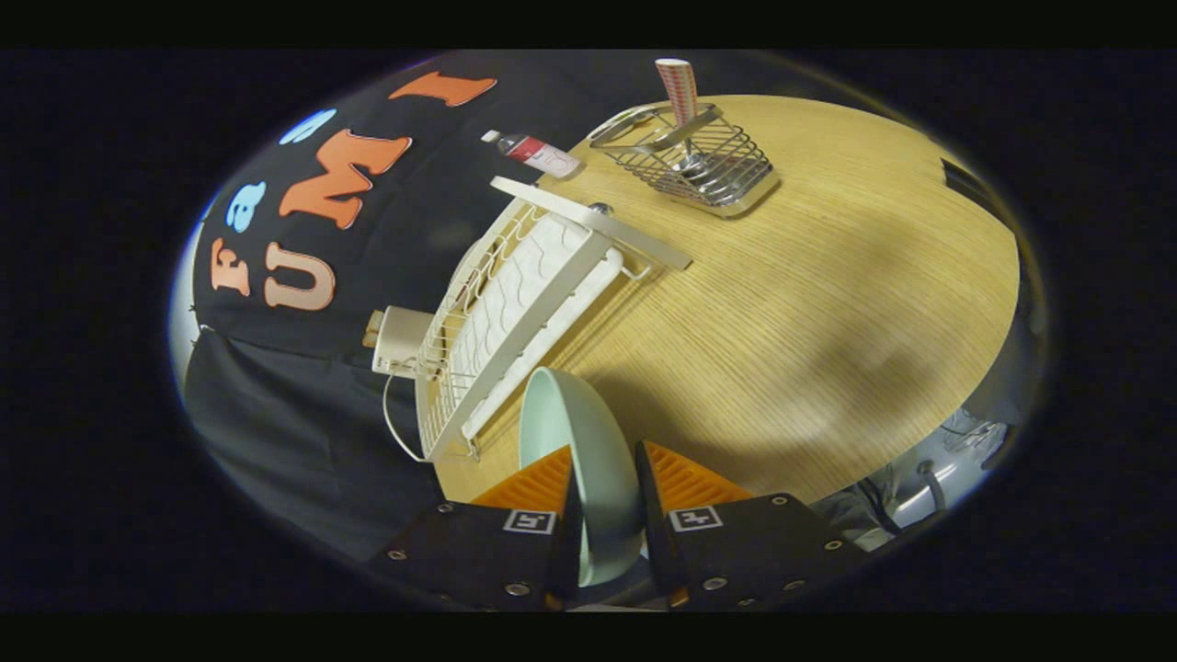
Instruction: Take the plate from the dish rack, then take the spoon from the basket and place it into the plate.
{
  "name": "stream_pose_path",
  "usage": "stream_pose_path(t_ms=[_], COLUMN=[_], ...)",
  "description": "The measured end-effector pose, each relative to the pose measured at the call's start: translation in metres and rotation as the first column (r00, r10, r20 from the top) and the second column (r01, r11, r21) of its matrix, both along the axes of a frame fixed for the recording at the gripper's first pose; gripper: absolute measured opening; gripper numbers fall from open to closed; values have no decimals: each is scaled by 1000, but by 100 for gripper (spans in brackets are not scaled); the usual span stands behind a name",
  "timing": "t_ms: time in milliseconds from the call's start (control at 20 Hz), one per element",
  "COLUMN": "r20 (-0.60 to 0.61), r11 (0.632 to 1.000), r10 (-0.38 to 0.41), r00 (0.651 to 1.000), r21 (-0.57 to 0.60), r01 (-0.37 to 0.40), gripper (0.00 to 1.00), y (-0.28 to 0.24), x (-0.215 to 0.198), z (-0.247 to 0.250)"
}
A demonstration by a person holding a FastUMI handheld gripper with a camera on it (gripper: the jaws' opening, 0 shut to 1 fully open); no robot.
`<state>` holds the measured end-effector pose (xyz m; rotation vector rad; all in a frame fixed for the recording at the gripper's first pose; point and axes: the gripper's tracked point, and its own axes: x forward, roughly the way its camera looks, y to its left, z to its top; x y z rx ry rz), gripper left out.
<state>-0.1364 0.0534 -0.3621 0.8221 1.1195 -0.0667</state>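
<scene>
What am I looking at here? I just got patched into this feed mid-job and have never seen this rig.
This is a fisheye camera riding on a hand-held gripper that a person carries; its two fingers show at the bottom. They are shut on a pale green plate, held on edge above the light wooden table. Just beyond it stands the white wire dish rack. Further off sits a shiny metal wire basket with a metal spoon with a red-patterned handle propped in it. A small bottle lies beside the rack.

My gripper (pixel 602 478) pinches the pale green plate (pixel 575 441) edgewise between its 2 fingers, beside the white dish rack (pixel 515 313). Beyond, a spoon (pixel 685 129) stands in the wire basket (pixel 726 179) on the wooden table (pixel 828 303).
</scene>
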Motion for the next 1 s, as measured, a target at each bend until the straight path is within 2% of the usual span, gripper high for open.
stream_pose_path(t_ms=[100, 150, 300, 400, 450, 550, 750, 1000], r20=[-8, -2, 37, 50, 52, 55, 86, 158], r11=[998, 997, 993, 985, 979, 968, 920, 858], r10=[28, 41, 52, 60, 64, 66, 70, 96], r00=[1000, 999, 998, 997, 997, 996, 994, 983], r21=[-49, -67, -108, -168, -198, -247, -390, -513], r01=[-28, -41, -47, -51, -52, -51, -32, -2], gripper=[38, 46, 58, 75, 87, 98, 98, 99], y=[-9, -13, -27, -43, -52, -70, -118, -164], x=[-3, -3, 2, 4, 5, 5, 11, 35], z=[0, 3, 16, 19, 20, 24, 34, 60])
